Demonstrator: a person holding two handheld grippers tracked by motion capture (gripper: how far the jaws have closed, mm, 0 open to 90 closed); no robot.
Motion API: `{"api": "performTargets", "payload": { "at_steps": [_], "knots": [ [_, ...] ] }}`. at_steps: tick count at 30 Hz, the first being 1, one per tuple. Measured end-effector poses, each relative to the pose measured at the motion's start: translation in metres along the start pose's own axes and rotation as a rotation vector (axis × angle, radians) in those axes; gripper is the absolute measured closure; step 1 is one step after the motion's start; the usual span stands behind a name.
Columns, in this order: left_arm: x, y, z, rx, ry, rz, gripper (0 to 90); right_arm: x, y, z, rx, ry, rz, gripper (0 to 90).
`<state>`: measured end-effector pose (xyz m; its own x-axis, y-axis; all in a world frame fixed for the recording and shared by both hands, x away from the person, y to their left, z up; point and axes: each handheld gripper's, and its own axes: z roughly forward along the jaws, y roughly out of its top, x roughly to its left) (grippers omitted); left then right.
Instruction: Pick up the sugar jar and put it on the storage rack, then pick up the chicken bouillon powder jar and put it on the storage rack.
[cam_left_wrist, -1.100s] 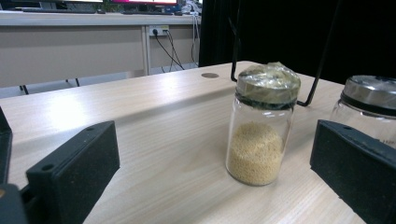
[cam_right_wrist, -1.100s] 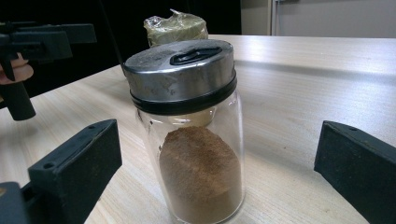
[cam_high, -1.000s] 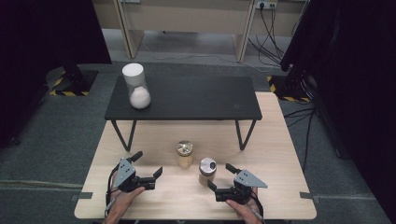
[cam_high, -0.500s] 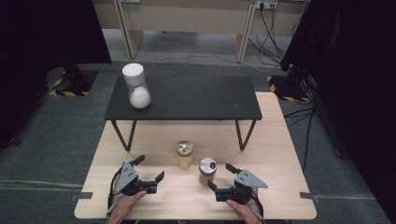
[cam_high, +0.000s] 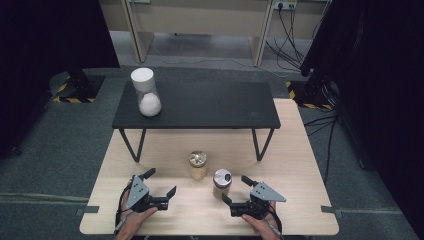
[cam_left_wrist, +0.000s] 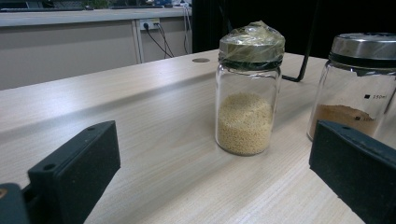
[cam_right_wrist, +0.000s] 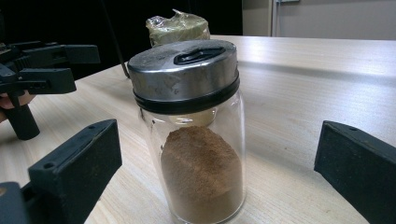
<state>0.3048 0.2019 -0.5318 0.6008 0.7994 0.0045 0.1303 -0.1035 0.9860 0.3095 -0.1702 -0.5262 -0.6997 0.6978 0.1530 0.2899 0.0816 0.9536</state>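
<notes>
A person seated at a pale wooden table (cam_high: 300, 165) holds a black two-jaw gripper in each hand, both resting low near the table's front edge. The left gripper (cam_high: 159, 186) has its jaws spread wide and holds nothing; it points toward a clear glass jar of pale yellow grains with a plastic-wrapped lid (cam_left_wrist: 247, 91), which stands upright on the tabletop ahead of it, well short of the jaws. The right gripper (cam_high: 235, 191) is likewise opened wide, with a clear glass jar of brown powder capped by a silver shaker lid (cam_right_wrist: 194, 130) standing upright between its jaws and touching neither one (the gap shows plainly on both sides in the right gripper view). The two jars stand near each other at the middle of the table, the grain jar (cam_high: 197, 165) a little farther from the person than the powder jar (cam_high: 222, 183). Behind them a low black bench-style shelf on thin metal legs (cam_high: 210, 105) stands on the table's far half. On its left end sits a tall clear glass container with a white lid and white contents (cam_high: 146, 92).
</notes>
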Motion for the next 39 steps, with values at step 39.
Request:
{"api": "performTargets", "payload": {
  "at_steps": [39],
  "knots": [
    [-0.001,0.0,0.0,0.002,0.002,0.006,1.0,0.015,0.026,-0.006,-0.021,-0.011,-0.011,0.6]
  ]
}}
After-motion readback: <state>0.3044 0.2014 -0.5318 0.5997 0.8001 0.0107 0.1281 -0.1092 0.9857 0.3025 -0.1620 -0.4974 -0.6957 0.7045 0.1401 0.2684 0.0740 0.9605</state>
